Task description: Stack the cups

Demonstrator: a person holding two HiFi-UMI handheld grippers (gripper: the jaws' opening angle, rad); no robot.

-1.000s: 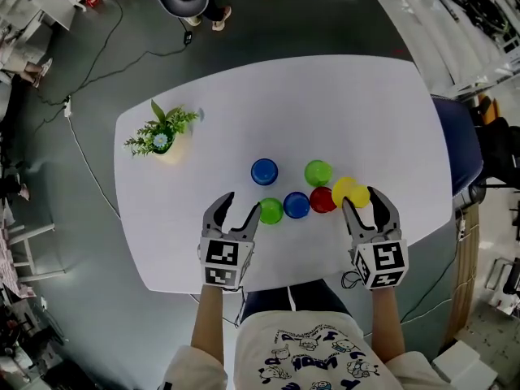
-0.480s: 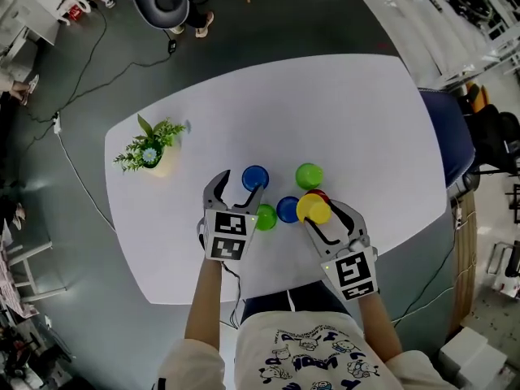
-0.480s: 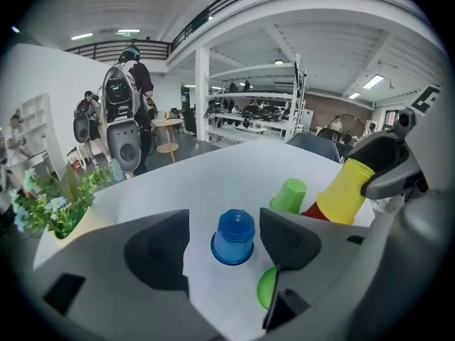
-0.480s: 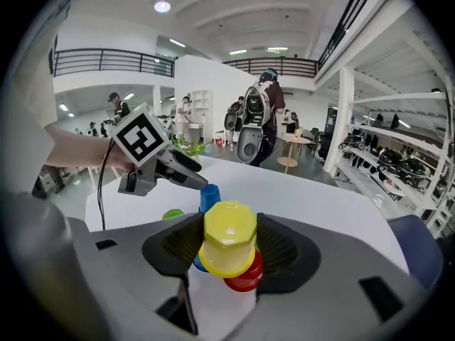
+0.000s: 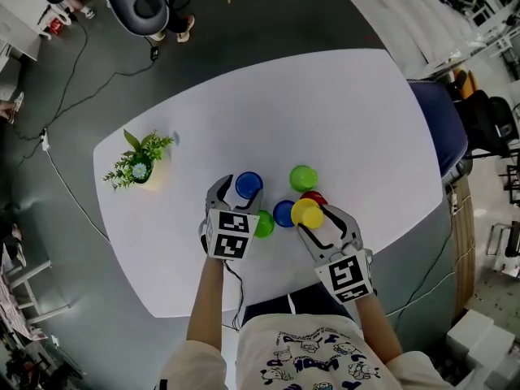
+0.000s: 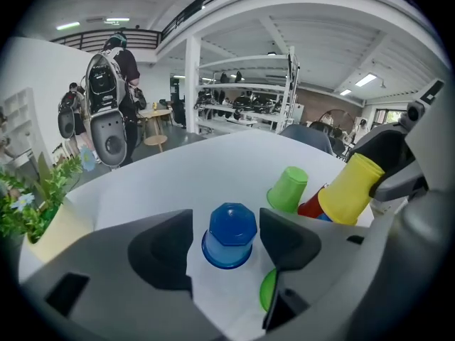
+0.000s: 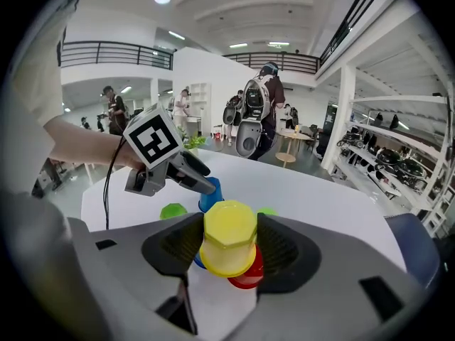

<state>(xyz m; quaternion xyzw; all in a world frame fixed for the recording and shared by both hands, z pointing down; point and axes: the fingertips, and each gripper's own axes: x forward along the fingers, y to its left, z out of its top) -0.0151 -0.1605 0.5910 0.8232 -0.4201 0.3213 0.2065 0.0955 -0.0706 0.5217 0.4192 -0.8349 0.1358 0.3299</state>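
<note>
As seen along the left tongs [image 6: 225, 217]: spread wide, just lately opened wider, flanking one blue cup [image 5: 249, 184] upside down on the white surface [image 5: 349, 112], not pressed by either pad. Well left of the red cup [image 7: 249, 272] and a little beyond it.

Along the right tongs [image 7: 229, 226]: pinching one yellow cup [image 5: 309, 213], upside down, both pads hard against its sides. Held close over the red cup's near side, tilted as seen from the left gripper view. Touching the red cup or just clear of it, impossible to tell.

Counted on or over the surface: six cups.
- Two blue: the flanked one, plus a second blue cup [image 5: 283, 213] just left of the red cup.
- Two green: a light green cup [image 5: 303, 177], upside down, just beyond the red cup; a darker green cup [image 5: 265, 224], left of the red cup, past the second blue cup.
- One red.
- One yellow.

Also one potted plant [image 5: 140, 162], far left of the red cup, near the surface's rim.

Hidden or hard to read:
- Most of the red cup, covered by the yellow cup in the head view, down to a sliver.
- Second blue cup, nearly all masked by the yellow cup in the right gripper view.
- Darker green cup, half behind the left tongs' marker cube [image 5: 229, 234], and cut by a jaw in the left gripper view.
- Beyond the surface, dark floor [image 5: 49, 242] and one chair [image 5: 138, 2], cropped by the frame's top edge.
- Background figures in both gripper views, too small to make out.
</note>
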